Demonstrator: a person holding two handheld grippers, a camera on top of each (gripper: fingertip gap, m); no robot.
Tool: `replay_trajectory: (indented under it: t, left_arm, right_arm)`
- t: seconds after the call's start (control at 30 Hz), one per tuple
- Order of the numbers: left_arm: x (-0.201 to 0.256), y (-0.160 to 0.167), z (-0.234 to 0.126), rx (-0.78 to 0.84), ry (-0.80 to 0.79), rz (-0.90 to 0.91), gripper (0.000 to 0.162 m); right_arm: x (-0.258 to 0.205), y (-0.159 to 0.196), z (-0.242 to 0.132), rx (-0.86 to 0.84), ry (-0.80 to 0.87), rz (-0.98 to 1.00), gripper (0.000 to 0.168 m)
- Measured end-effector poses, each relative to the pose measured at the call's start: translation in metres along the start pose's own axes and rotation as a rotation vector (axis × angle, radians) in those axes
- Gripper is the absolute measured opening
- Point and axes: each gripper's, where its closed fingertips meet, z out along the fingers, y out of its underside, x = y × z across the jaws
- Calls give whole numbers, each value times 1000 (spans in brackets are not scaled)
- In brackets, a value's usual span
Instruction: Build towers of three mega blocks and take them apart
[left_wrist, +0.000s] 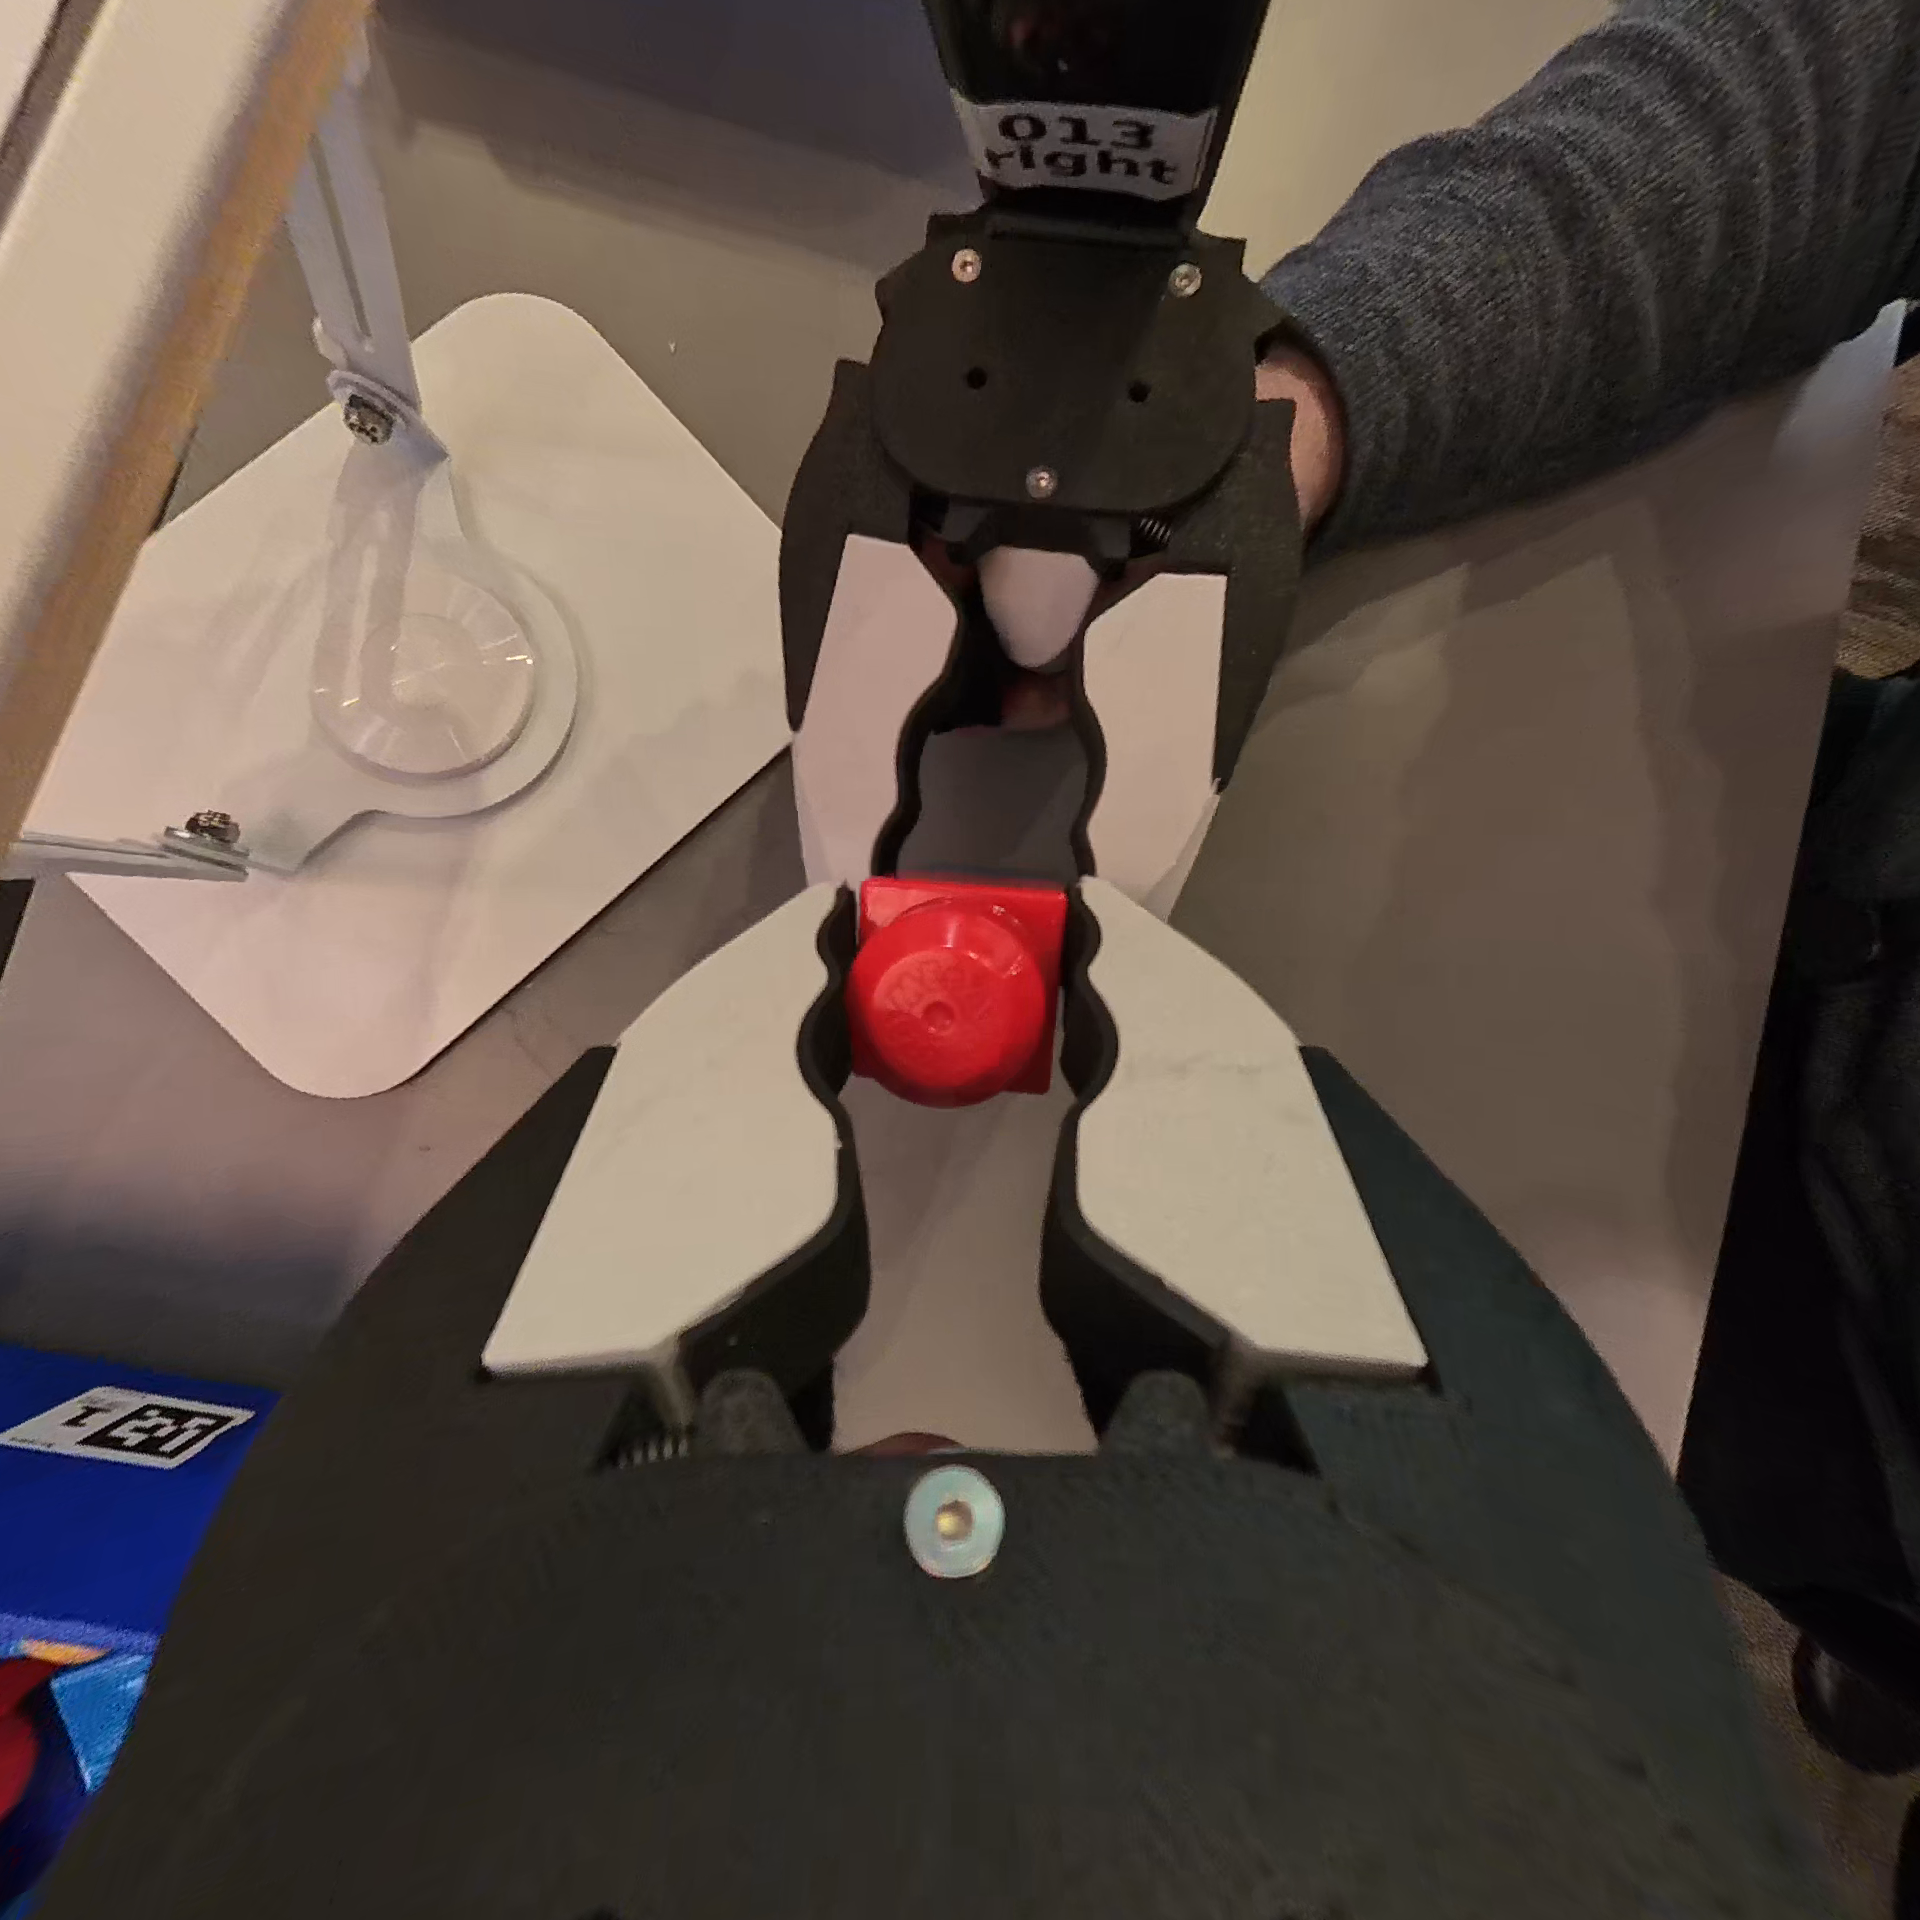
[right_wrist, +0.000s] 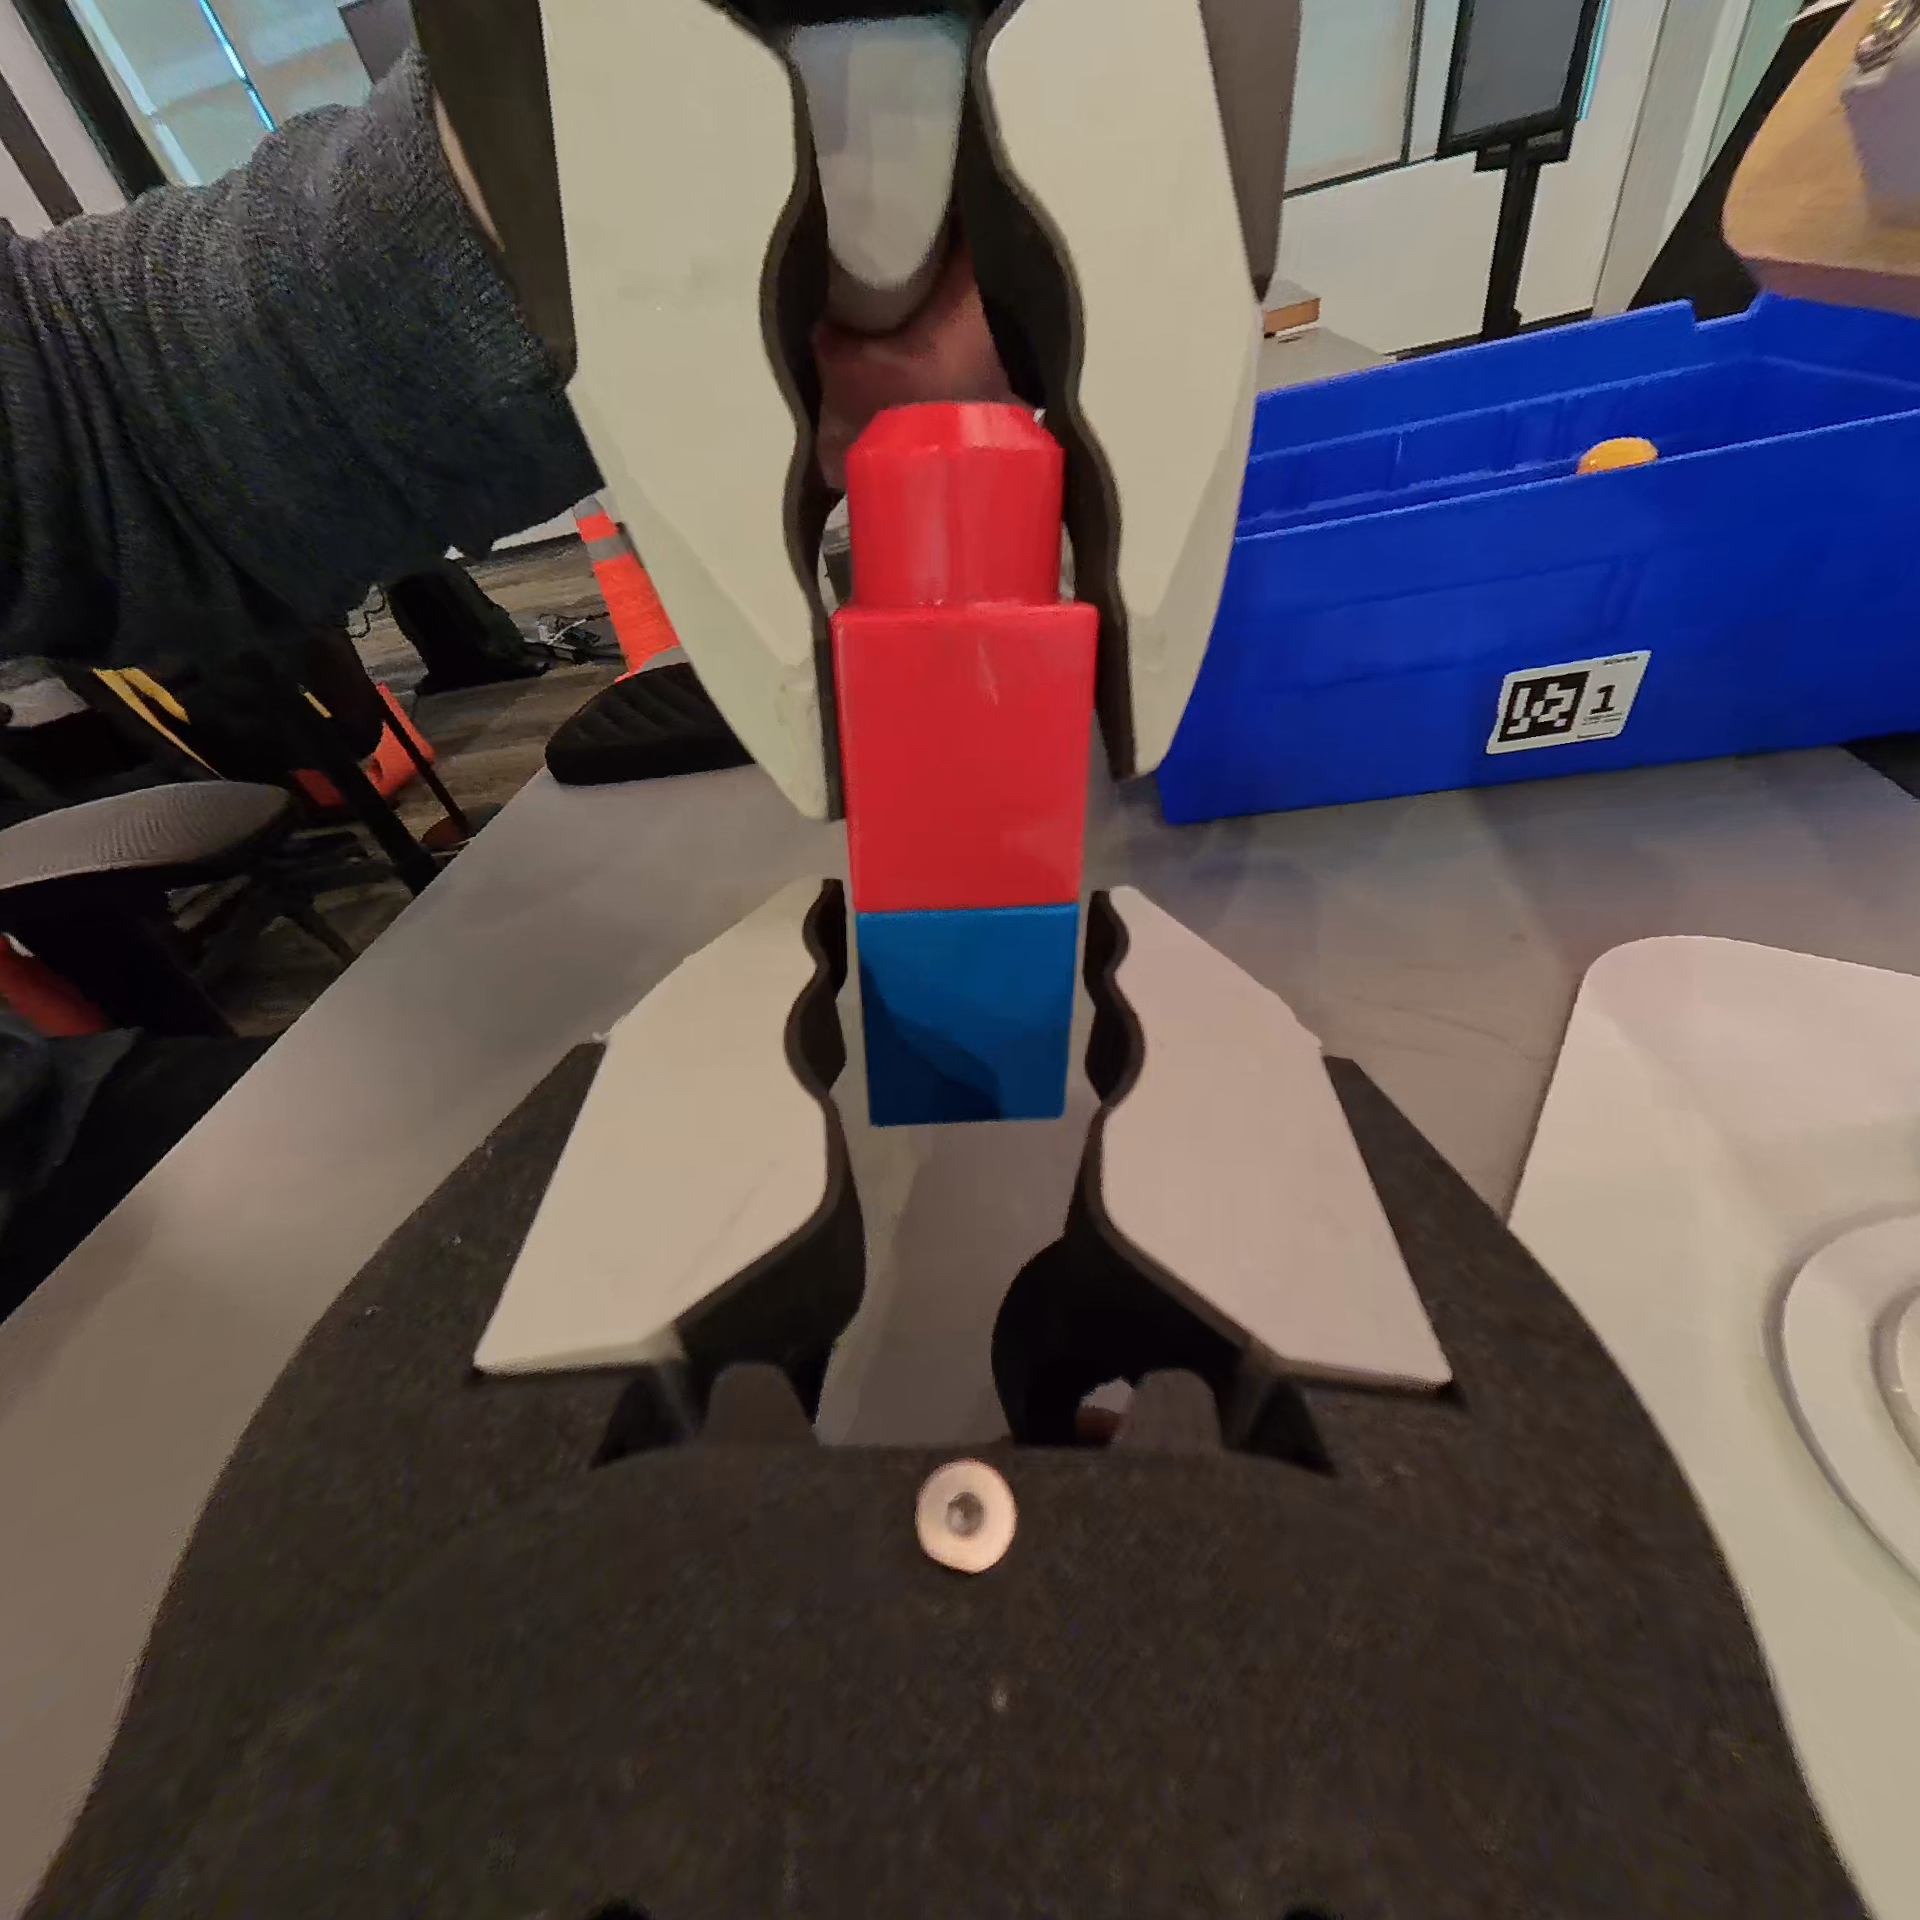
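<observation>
A red block (right_wrist: 966, 748) sits stacked on a blue block (right_wrist: 966, 1018), both single-stud. In the right wrist view, my right gripper (right_wrist: 966, 997) is shut on the blue block from the side, low over the grey table (right_wrist: 1351, 914). My left gripper (right_wrist: 971, 727) comes down from above and is shut on the red block. In the left wrist view I look down on the red block's stud (left_wrist: 945, 1008) between my left gripper's (left_wrist: 956, 987) fingertips. The right gripper (left_wrist: 982, 831) reaches in from the far side below it. The blue block is hidden there.
A blue bin (right_wrist: 1558, 582) with a tag stands at the right rear, with an orange block (right_wrist: 1616, 455) inside; its corner also shows in the left wrist view (left_wrist: 94, 1558). A white base plate (left_wrist: 260, 831) carries a clear stand (left_wrist: 416, 665). Chairs and orange cones (right_wrist: 623, 592) lie beyond the table edge. The grippers are tip to tip, or close to it.
</observation>
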Motion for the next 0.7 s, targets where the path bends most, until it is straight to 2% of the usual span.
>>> replay_trajectory:
  t: [0.1, 0.17, 0.7]
  left_arm:
    - [-2, -1, -4, -1, -2, -12, 37]
    - [0, -1, -5, -3, 17, -20, 37]
    - [7, -1, 3, -49, 16, 36, 36]
  right_arm:
    - [-2, 3, 2, -22, -9, -5, 43]
    - [-1, 2, 1, -16, -7, -1, 36]
    - [-6, 10, 5, -70, -15, -23, 35]
